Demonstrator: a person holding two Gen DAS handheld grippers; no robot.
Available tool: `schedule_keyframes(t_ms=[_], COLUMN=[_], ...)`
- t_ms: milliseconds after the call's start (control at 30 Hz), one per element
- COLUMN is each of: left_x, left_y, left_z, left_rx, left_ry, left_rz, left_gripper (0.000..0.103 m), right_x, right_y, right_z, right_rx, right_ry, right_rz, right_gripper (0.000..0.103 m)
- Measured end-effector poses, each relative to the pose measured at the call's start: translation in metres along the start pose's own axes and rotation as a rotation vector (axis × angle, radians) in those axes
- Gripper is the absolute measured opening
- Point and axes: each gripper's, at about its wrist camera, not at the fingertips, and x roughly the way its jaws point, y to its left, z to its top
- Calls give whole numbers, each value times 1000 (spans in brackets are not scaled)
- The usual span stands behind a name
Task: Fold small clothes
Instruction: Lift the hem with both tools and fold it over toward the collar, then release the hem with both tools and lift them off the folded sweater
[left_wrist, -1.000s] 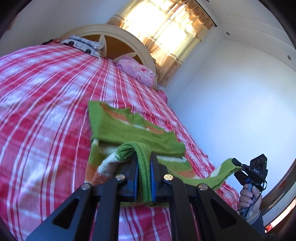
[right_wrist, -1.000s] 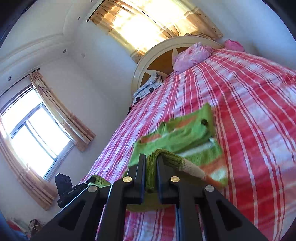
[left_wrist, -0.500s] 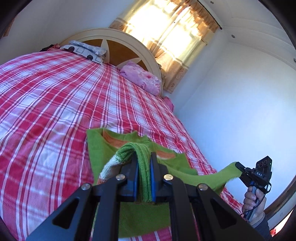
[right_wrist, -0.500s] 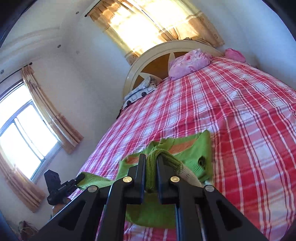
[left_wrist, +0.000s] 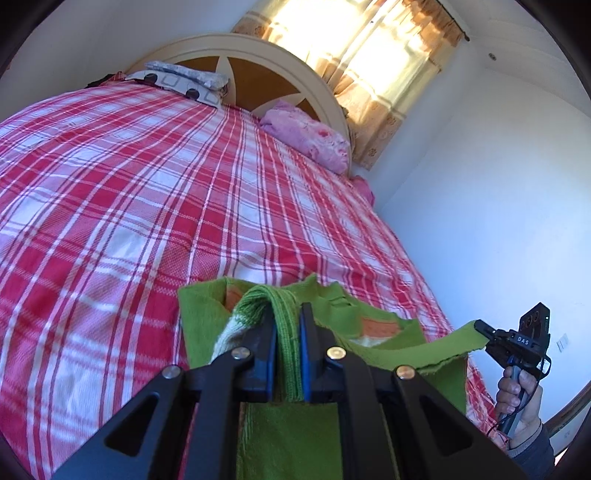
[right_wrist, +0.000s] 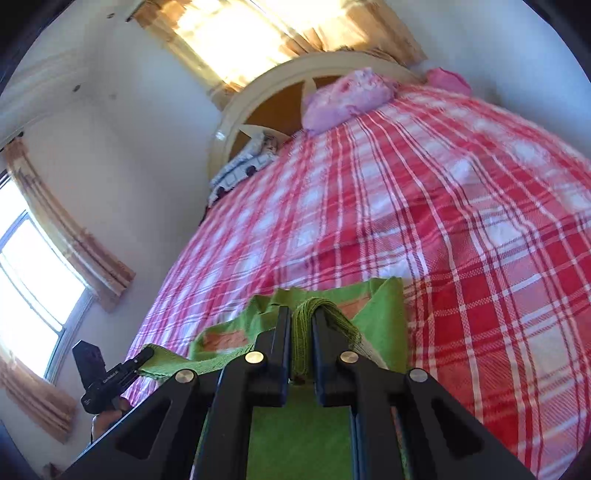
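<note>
1. Green knit garment (left_wrist: 295, 435) pinched by left gripper (left_wrist: 287, 325) and right gripper (right_wrist: 301, 328), spread beneath both over bed (left_wrist: 129, 206).
2. Side window (right_wrist: 33, 280) seen from right wrist only.

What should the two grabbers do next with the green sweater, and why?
Probably lower it onto the bed and smooth it flat. Both the left gripper and right gripper pinch the sweater, which hangs stretched between them with its far part bunched on the bed.
</note>
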Motion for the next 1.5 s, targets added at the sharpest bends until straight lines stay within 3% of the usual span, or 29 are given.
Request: schedule_keyframes(t_ms=[200, 267, 333, 367, 400, 467, 500, 633, 700, 800, 867, 967, 1033, 1100, 1167, 1267, 1400, 1433, 1500], left_x=[36, 42, 43, 41, 38, 25, 15, -13, -22, -19, -8, 7, 12, 15, 16, 36, 65, 67, 65], left_y=[11, 11, 12, 13, 15, 19, 21, 19, 11, -1, -5, 2, 9, 13, 9, 5, 4, 8, 28], left_z=[6, 6, 5, 5, 5, 6, 6, -5, -19, -44, -56, -61, -58, -47, -33, -20, -12, -11, -7], left_rx=[2, 19, 16, 12, 8, -3, -13, 5, 50, 122, 183, 191, 191, 185, 202, 246, 336, 335, 240], left_ry=[45, 40, 34, 29, 13, -34, -63, -92, -83, -49, -1, 48, 39, 36, 12, 48, 57, 54, 61], left_rz=[37, 73, 97, 111, 137, 187, 197, 216, 247, 282, 350, 437, 498, 506, 509, 515, 630, 682, 718], left_gripper=[11, 16, 24, 36, 54, 74, 76, 76, 84, 88, 88, 88, 88, 88, 88, 92, 92, 93, 93], right_x=[48, 60, 67, 67, 64, 55, 51, 29, 15, 10, 14, 20, 30, 33, 37, 47, 47, 47, 44], right_y=[-31, -34, -35, -33, -33, -30, -27, -11, 1, 18, 28, 34, 21, 7, 2, -2, -17, -18, -22], right_z=[13, 16, 19, 21, 21, 18, 15, -8, -29, -61, -79, -95, -96, -94, -95, -107, -108, -108, -108], right_rx=[49, 38, 10, -16, -29, -61, -84, -190, -259, -331, -375, -421, -383, -339, -325, -360, -296, -287, -272], right_ry=[59, 84, 79, 59, 40, 20, 18, 18, 27, 65, 119, 165, 209, 198, 207, 228, 218, 216, 215], right_rz=[-48, -59, -117, -153, -166, -154, -150, -195, -190, -161, -128, -126, -175, -277, -269, -310, -290, -280, -259], right_gripper=[10, 11, 28, 60, 85, 86, 86, 86, 86, 86, 86, 86, 86, 86, 86, 90, 97, 97, 97])
